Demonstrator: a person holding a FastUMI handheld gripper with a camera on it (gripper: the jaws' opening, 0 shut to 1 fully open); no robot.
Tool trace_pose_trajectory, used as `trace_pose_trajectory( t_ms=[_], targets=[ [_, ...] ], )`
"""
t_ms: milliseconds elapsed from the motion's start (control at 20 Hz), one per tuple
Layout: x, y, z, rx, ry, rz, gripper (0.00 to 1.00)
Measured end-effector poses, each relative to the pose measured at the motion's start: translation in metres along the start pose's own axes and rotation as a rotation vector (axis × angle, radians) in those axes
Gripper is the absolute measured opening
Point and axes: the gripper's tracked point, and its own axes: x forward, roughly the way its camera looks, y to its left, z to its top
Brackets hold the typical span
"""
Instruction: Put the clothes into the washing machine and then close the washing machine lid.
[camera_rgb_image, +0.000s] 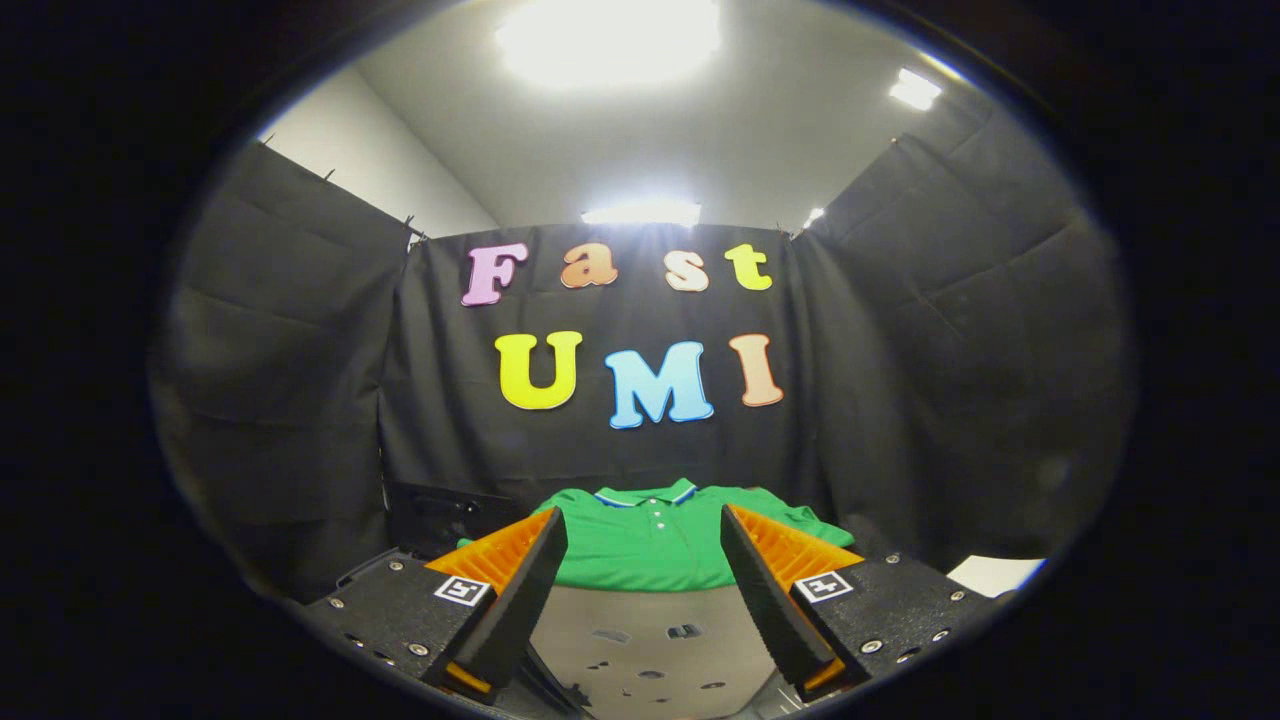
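Booth walled in black cloth, white ceiling with bright lights above. Pale tabletop (650, 610) under the tool. At left behind the left finger, a dark boxy object (440, 515), identity unclear. Folded green polo shirt with a blue-white trimmed collar (655, 535) lies flat on the table, just ahead of the fingers, centred between them. White flat piece (995, 575) far right. Black-and-orange two-finger gripper (645, 560) spread wide, holding nothing, fingers apart from the shirt

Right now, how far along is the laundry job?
Nothing looks done yet. The green polo shirt lies flat on the table, just beyond the open gripper, whose fingers hold nothing. Left: grasp the shirt, put it in the washing machine, close the lid.
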Motion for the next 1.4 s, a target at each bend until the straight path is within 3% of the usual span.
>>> trace_pose_trajectory(
  t_ms=[250,700,1100,1400],
  targets=[
    [-0.004,0.001,0.014,0.004,0.015,-0.017,0.95],
    [0.087,0.031,0.031,0.028,0.069,0.062,0.95],
    [0.174,0.039,0.003,0.009,0.224,0.101,0.95],
    [0.229,0.026,-0.039,-0.005,0.405,0.077,0.95]
  ],
)
